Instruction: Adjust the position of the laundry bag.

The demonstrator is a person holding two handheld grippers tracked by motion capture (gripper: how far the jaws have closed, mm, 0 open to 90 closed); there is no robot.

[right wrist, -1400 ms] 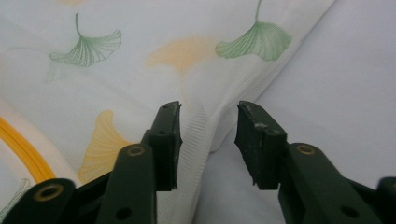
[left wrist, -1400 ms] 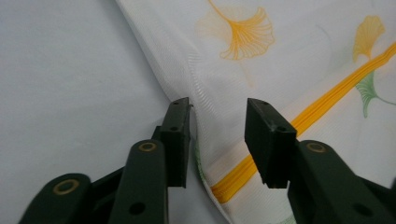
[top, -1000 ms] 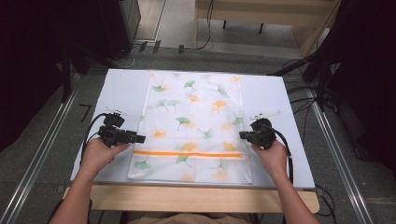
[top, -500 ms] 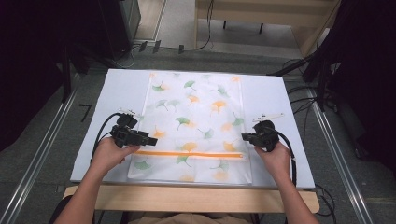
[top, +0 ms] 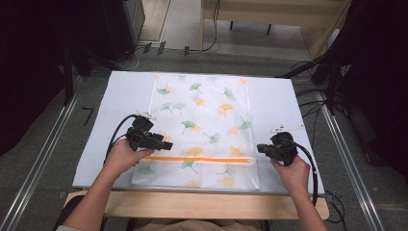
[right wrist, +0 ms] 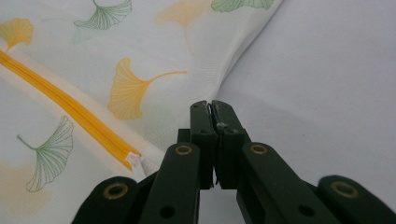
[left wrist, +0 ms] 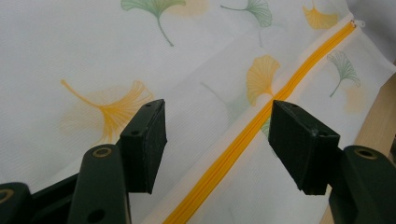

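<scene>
High view puts the laundry bag (top: 204, 130) flat on the tabletop (top: 125, 96). My left gripper (left wrist: 218, 140), fingers just opened wide and empty, straddles the orange zipper (left wrist: 243, 140); my right gripper (right wrist: 213, 109) stays pinched shut at the bag's edge. Next I'd find the zipper pull.

White table (top: 125, 96) — grey floor (top: 57, 134).

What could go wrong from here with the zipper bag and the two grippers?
1. The left gripper has just been opening and its jaws straddle the orange zipper with nothing clamped; closing here may pinch loose fabric instead.
2. The right gripper is shut on the edge of the leaf-print bag; pulling could drag or wrinkle the bag across the table.
</scene>
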